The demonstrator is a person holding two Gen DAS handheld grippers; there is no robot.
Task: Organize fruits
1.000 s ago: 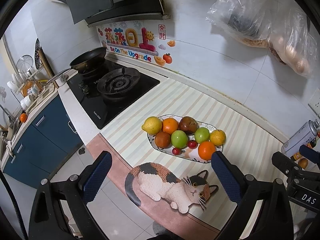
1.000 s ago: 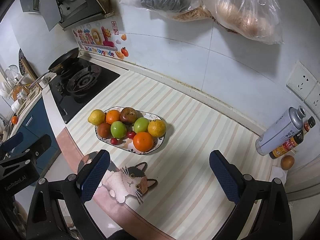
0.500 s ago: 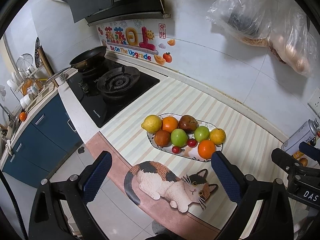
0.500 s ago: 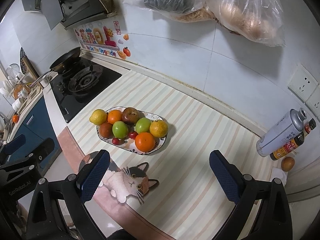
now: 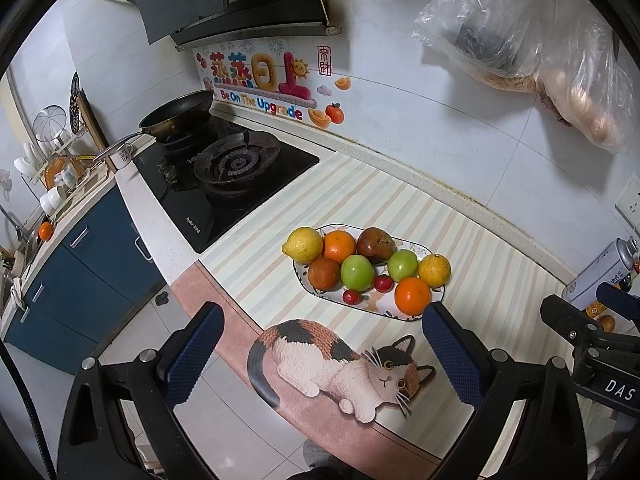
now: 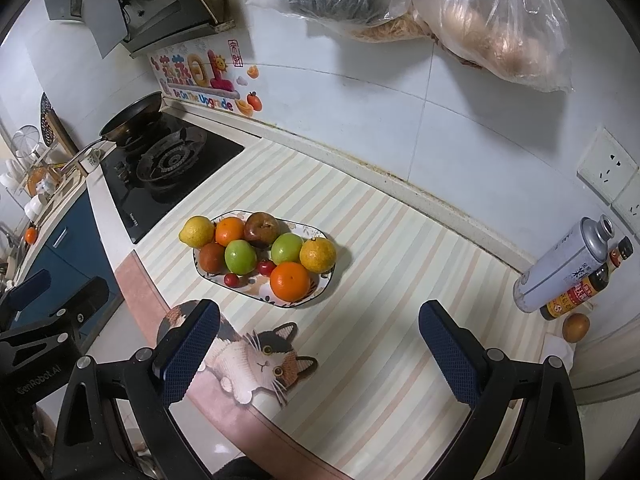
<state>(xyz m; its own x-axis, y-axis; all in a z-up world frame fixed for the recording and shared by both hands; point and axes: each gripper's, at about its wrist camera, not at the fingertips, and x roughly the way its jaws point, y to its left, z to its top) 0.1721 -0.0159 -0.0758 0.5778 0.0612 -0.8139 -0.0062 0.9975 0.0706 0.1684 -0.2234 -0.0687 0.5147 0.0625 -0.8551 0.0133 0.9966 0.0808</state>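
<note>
All fruit is seen gathered on one oval plate [image 6: 324, 280] set on the striped mat of the worktop [image 6: 400, 280], approx. mid-way btwn hob and bottles: lemon [image 6: 196, 232], oranges, 2 green fruits, a dark apple [image 6: 262, 229], small red ones, packed touching in rows. Such a pile fits fruit already collected onto the plate, or fruit waiting to be taken off and sorted; which of the two can't be settled.

Left claw [image 5: 320, 356] is held wide open, nothing gripped, hovering above the worktop edge near the cat print. Right claw [image 6: 320, 350] is likewise spread wide and empty, above the mat, the plate lying ahead and a bit to its left. Both are kept clear of the plate, prob. so the whole pile stays in sight.

Right wrist view shows a lone round orange-brown item [image 6: 576, 327] by the spray can [image 6: 564, 270] and sauce bottle; whether it is fruit can't be told. In left wrist view it is mostly hidden behind the other claw; more of the cabinets and floor is shown there instead.
</note>
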